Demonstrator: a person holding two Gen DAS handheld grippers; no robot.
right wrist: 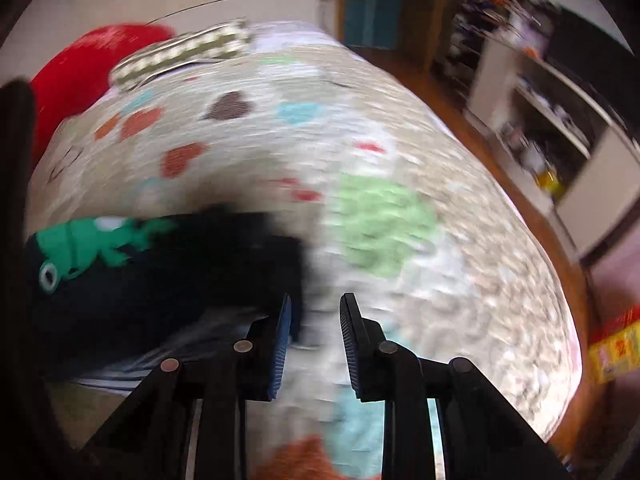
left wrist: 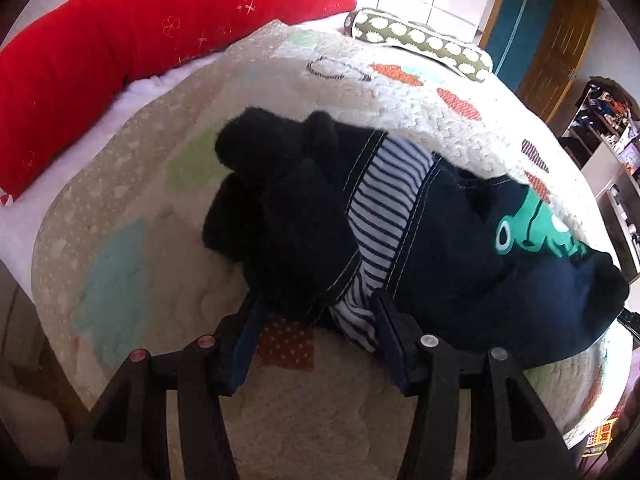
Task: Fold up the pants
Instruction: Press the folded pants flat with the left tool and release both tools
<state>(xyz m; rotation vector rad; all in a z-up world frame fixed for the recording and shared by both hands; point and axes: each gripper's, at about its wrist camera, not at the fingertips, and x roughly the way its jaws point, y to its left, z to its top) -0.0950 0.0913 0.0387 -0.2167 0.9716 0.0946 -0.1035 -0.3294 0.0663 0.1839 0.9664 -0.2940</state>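
My left gripper [left wrist: 316, 320] stands open astride the near hem of the dark pants [left wrist: 420, 232], bunched in a heap on the patterned blanket [left wrist: 140, 208]. My right gripper [right wrist: 314, 328] gapes empty just beside their edge. I judge the folding barely begun, with spreading and every fold left.

Left gripper [left wrist: 316, 312]: angled steeply downward; 2 fingers spread apart, pads not pressing together.
Left fingers [left wrist: 244, 340]: dark, with blue pad faces turned inward.
Right gripper [right wrist: 315, 312]: angled downward; jaws parted by a narrow gap, nothing between them.
Right view: blurred.
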